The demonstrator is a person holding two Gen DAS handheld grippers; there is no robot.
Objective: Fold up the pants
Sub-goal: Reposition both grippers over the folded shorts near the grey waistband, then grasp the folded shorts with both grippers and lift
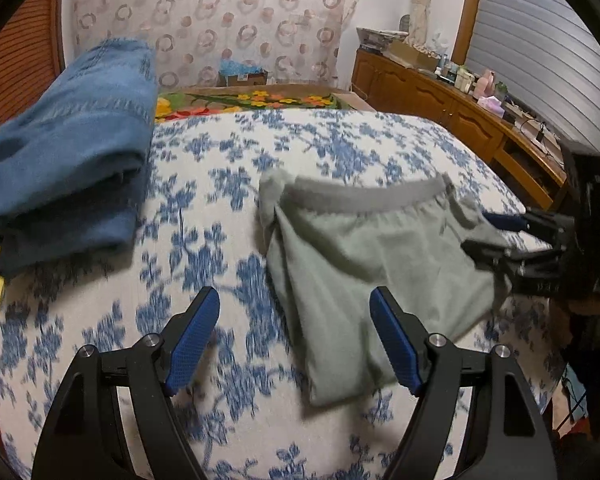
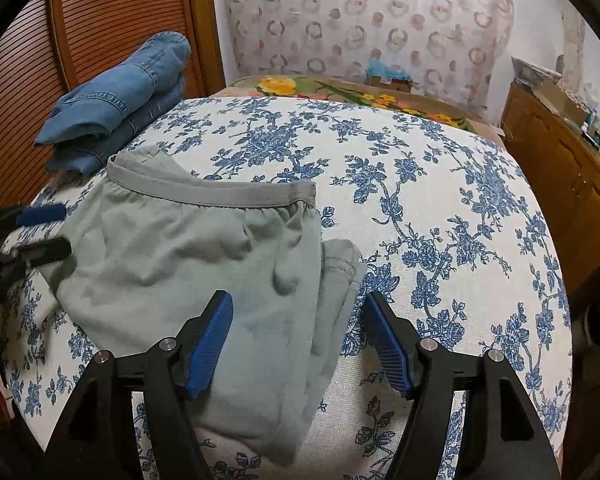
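The grey-green pants [image 2: 188, 264] lie folded into a compact stack on the floral bed cover [image 2: 440, 208], waistband at 12 o'clock, leg hems peeking out at 3 o'clock. Both claws are released: the right claw [image 2: 298, 340] hovers over the near edge, the left claw [image 1: 294, 340] beside it. Folded jeans [image 1: 72, 152] sit at 10 o'clock. The fold looks nearly complete; perhaps only smoothing remains.

Pale grey-green pants [image 2: 188, 264] with a darker grey waistband [image 2: 220, 194] lie on a white bedspread [image 2: 440, 208] printed with blue flowers. Folded blue denim jeans [image 2: 116, 108] sit at its far-left corner. Both grippers have blue pads [image 2: 212, 344] on black frames.
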